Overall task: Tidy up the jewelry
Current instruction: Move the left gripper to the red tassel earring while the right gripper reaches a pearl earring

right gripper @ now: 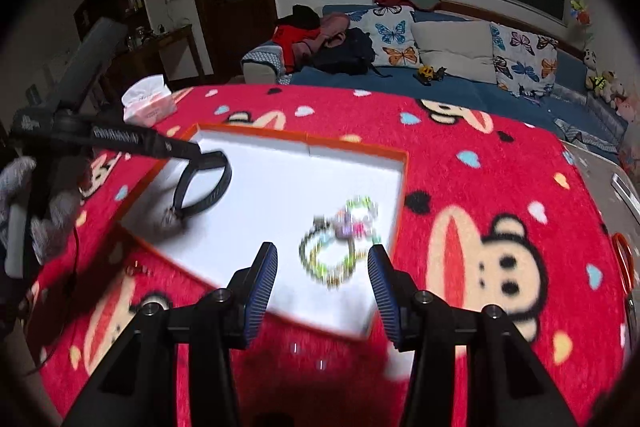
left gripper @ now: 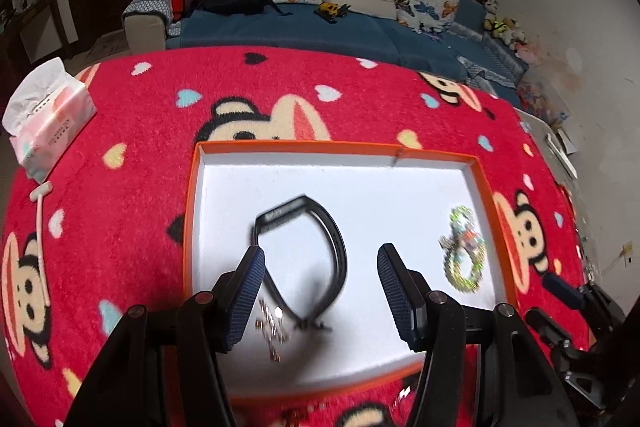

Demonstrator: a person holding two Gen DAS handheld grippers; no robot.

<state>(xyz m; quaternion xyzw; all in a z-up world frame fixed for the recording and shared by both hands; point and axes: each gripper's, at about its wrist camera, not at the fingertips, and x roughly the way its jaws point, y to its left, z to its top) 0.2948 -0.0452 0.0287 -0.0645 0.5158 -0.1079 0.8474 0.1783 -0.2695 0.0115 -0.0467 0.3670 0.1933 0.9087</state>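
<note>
My left tool (left gripper: 320,287) hangs open over the orange-rimmed tray (left gripper: 192,227), nothing pressed between its ribbed pads, and my right tool (right gripper: 322,281) also stands open and empty, poised above the tray's near edge. No earlier view is to hand, so I speak only of how they stand. The tray sits on the worktop, which is covered by a red fleece cloth with cartoon monkeys (left gripper: 280,87). In it lie three pieces: a black band (left gripper: 316,231) toward the left side, a small sparkling chain or charm (left gripper: 272,323) just beside the band's lower end, and a green beaded bracelet cluster (left gripper: 464,251) toward the right side, well apart from the band. From the right wrist view the beaded cluster (right gripper: 344,243) lies just ahead of my open fingers. I judge the beads to be light, floppy and inclined to roll, so I would pinch across one strand of a loop rather than the knot of charms, which looks delicate. The black band seems springy and smooth; gripping its flat strap edgewise should hold better than its curved end. The little chain is blurred, likely limp and slippery, best taken with a full close on the bunched part.
</note>
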